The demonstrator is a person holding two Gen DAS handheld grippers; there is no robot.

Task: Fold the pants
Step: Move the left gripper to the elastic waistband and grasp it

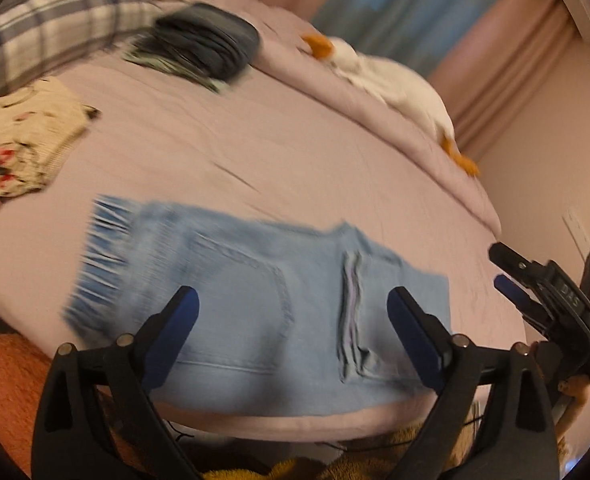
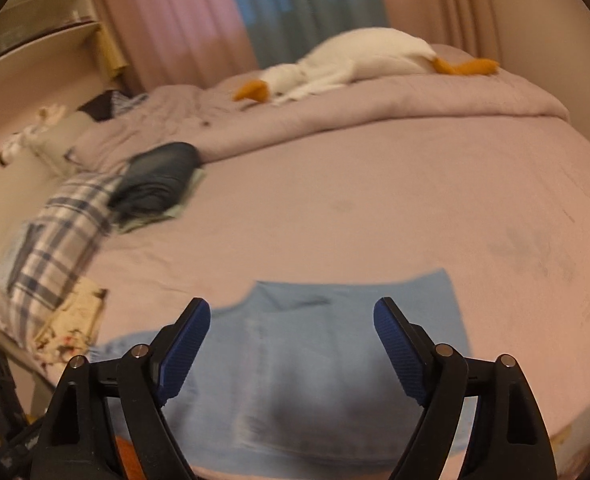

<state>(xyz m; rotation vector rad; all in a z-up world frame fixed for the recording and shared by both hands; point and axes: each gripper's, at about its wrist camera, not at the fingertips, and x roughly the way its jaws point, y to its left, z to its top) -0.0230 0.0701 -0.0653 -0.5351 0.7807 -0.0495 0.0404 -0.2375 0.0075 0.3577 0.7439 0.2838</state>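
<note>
The light blue denim pants [image 1: 255, 300] lie already folded into a compact rectangle at the near edge of the pink bed [image 1: 295, 160]. Left gripper [image 1: 291, 312] and right gripper [image 2: 291, 324] hover above, fingers spread, empty; little seems left.

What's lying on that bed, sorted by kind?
Light blue jeans: 1
Dark folded clothes: 1 pile
Floral garment: 1
Plaid pillow: 1
White goose toy: 1
Total: 5
</note>
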